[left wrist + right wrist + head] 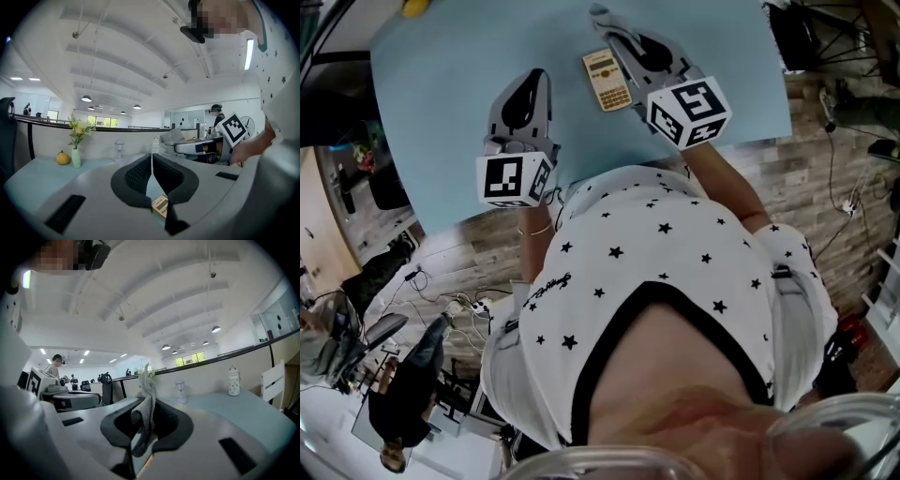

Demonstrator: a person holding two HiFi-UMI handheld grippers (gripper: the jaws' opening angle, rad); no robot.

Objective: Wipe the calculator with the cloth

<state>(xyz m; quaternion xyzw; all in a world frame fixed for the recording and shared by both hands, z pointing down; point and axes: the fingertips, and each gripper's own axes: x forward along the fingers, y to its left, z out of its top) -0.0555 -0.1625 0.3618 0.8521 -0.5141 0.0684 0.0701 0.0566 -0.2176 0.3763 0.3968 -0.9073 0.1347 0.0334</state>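
Observation:
A beige calculator (606, 80) lies flat on the light blue table (441, 112), between my two grippers. Its corner shows just below the left jaws (160, 206) in the left gripper view. My left gripper (534, 77) hovers left of the calculator; its jaws meet with nothing between them (151, 161). To the calculator's right, my right gripper (611, 26) is shut on a grey cloth (144, 416), which hangs folded between the pads and sticks up past the tips. The cloth's end shows by the calculator's far corner (602, 14).
A vase of flowers (76, 140), a yellow fruit (63, 158), a small goblet (119, 149) and a white lantern (233, 380) stand along the table's far side. A white chair (273, 380) is at the right. The table's near edge runs just below the grippers.

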